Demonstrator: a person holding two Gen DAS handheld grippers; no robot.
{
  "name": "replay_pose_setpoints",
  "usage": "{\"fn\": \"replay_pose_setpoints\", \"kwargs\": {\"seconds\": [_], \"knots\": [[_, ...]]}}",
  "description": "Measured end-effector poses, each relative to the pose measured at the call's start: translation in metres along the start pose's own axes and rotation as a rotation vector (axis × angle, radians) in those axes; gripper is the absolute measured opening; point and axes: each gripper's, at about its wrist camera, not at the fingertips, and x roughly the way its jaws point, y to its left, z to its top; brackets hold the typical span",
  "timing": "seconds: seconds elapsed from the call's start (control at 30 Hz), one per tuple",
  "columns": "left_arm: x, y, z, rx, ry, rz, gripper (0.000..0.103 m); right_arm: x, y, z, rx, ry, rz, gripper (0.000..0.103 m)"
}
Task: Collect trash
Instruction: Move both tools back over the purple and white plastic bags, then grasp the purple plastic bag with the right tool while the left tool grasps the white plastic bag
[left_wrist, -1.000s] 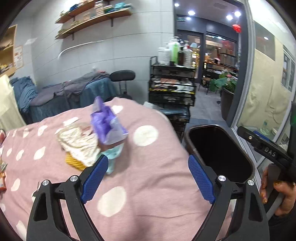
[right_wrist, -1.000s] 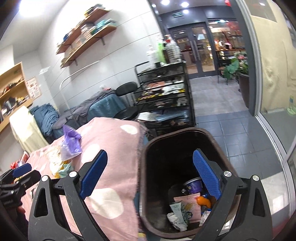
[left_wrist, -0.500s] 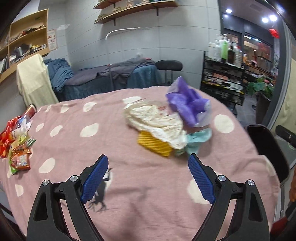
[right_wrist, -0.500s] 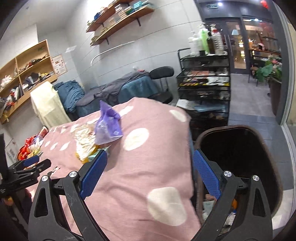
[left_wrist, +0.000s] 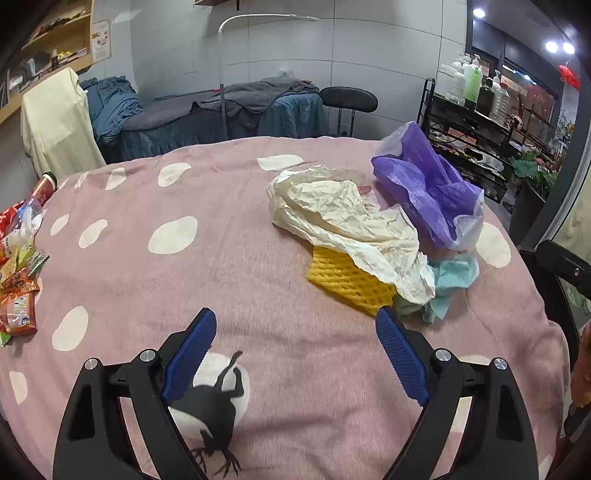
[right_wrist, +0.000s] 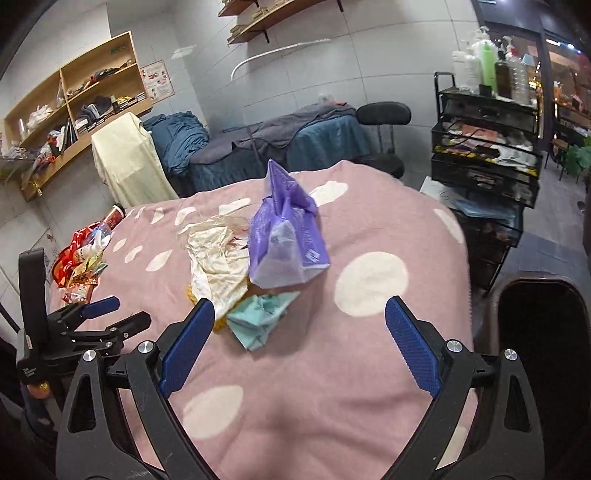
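1. Covered by a pink blanket (left_wrist: 258, 258) with pale spots and a black bird print (left_wrist: 214, 410); nearly filled both views.
2. Bore one heap towards the right: crumpled cream paper (left_wrist: 343, 218) over a yellow foam net (left_wrist: 347, 280); purple plastic bag (right_wrist: 284, 240) and teal tissue (right_wrist: 262, 317) touching it.
3. Held snack wrappers (left_wrist: 16, 291) and a red can (right_wrist: 116, 216) at the far left edge, well apart from the heap.

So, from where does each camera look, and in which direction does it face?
Left wrist: sits on the left gripper, looks down across the pink spotted blanket at the trash pile; its open jaws show, and fingers at the right edge.
Right wrist: sits on the right gripper, faces the same pile with the bin at right; its open jaws and the left gripper show.
Shared: pile, blanket, snack wrappers.
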Motion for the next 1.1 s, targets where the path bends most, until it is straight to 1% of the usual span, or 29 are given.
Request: {"fn": "replay_pose_setpoints", "kwargs": {"seconds": [0.07, 0.17, 0.33, 0.4, 0.47, 0.5, 0.53, 0.57, 0.6, 0.63, 0.67, 0.7, 0.77, 0.8, 0.83, 0.87, 0.97, 1.1], "knots": [[0.010, 0.005, 0.009, -0.029, 0.016, -0.018, 0.087, 0.015, 0.004, 0.008, 0.000, 0.014, -0.002, 0.087], [0.029, 0.012, 0.027, -0.078, 0.042, -0.074, 0.087, 0.039, 0.007, 0.020, 0.001, 0.032, -0.017, 0.082], [0.066, 0.022, 0.056, -0.144, 0.067, -0.112, 0.087, 0.073, 0.002, 0.035, 0.061, 0.066, -0.022, 0.077], [0.084, 0.026, 0.066, -0.169, 0.095, -0.138, 0.087, 0.082, 0.000, 0.037, 0.071, 0.074, -0.028, 0.073], [0.098, 0.026, 0.073, -0.184, 0.123, -0.177, 0.087, 0.091, -0.001, 0.037, 0.069, 0.088, -0.027, 0.054], [0.104, 0.025, 0.076, -0.191, 0.132, -0.190, 0.087, 0.096, 0.000, 0.036, 0.067, 0.102, -0.014, 0.050], [0.107, 0.025, 0.078, -0.193, 0.135, -0.203, 0.087, 0.099, 0.000, 0.035, 0.064, 0.111, -0.007, 0.038], [0.108, 0.024, 0.080, -0.194, 0.132, -0.215, 0.083, 0.100, 0.001, 0.035, 0.057, 0.111, -0.008, 0.028], [0.108, 0.023, 0.081, -0.197, 0.128, -0.224, 0.080, 0.100, 0.002, 0.035, 0.048, 0.104, -0.011, 0.026], [0.109, 0.021, 0.081, -0.198, 0.131, -0.234, 0.067, 0.099, 0.003, 0.035, 0.043, 0.096, -0.009, 0.025], [0.110, 0.019, 0.082, -0.195, 0.138, -0.244, 0.060, 0.099, 0.004, 0.035, 0.039, 0.087, -0.008, 0.023], [0.110, 0.017, 0.081, -0.192, 0.138, -0.241, 0.059, 0.096, 0.003, 0.035, 0.035, 0.072, -0.010, 0.023], [0.107, 0.015, 0.081, -0.185, 0.125, -0.235, 0.046, 0.095, 0.005, 0.035, 0.030, 0.056, -0.010, 0.020], [0.105, 0.015, 0.080, -0.190, 0.121, -0.243, 0.043, 0.092, 0.006, 0.035, 0.029, 0.040, -0.011, 0.020], [0.101, 0.016, 0.080, -0.199, 0.116, -0.252, 0.038, 0.089, 0.005, 0.035, 0.030, 0.024, -0.014, 0.019], [0.099, 0.018, 0.081, -0.206, 0.111, -0.257, 0.025, 0.087, 0.005, 0.035, 0.030, 0.014, -0.014, 0.018], [0.086, 0.022, 0.079, -0.225, 0.094, -0.267, 0.023, 0.075, 0.005, 0.036, 0.016, -0.031, -0.024, 0.018], [0.056, 0.030, 0.075, -0.248, 0.035, -0.287, 0.021, 0.052, 0.010, 0.037, -0.028, -0.099, -0.053, 0.018]]}}
